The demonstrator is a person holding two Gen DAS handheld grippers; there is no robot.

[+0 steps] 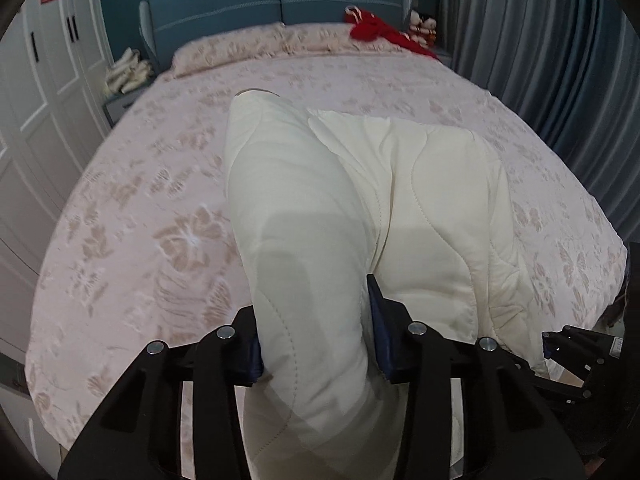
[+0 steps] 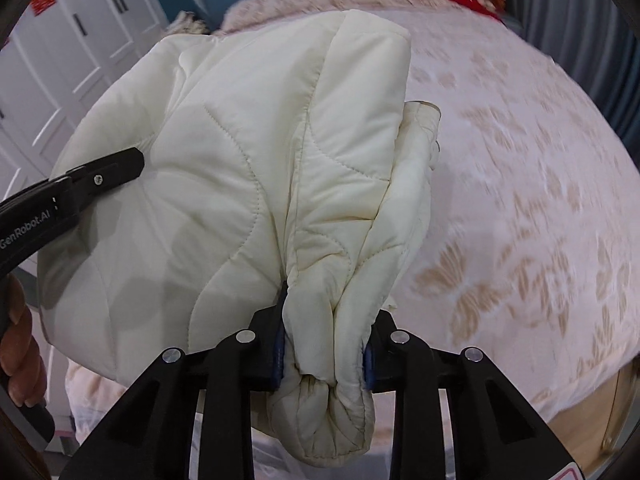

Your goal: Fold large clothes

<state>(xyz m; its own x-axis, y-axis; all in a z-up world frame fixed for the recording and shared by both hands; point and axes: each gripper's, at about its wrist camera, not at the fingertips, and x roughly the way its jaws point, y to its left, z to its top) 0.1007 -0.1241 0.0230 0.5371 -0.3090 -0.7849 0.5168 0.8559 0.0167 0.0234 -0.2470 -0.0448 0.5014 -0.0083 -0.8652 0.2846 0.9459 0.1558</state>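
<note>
A cream quilted jacket [image 1: 360, 200] lies along the pink flowered bed [image 1: 160, 200], its near end lifted. My left gripper [image 1: 316, 320] is shut on a thick fold of the jacket at its near edge. My right gripper [image 2: 324, 320] is shut on a bunched part of the same jacket [image 2: 248, 152], which hangs up in front of its camera. The left gripper also shows in the right wrist view [image 2: 80, 184] at the left, against the jacket. The right gripper shows in the left wrist view [image 1: 568, 356] at the lower right.
A red garment [image 1: 376, 28] lies by the pillows at the far end, next to the blue headboard [image 1: 276, 0]. White wardrobe doors [image 1: 48, 80] stand on the left, grey curtains [image 1: 540, 40] on the right. The bed's wooden frame [image 2: 600, 412] shows lower right.
</note>
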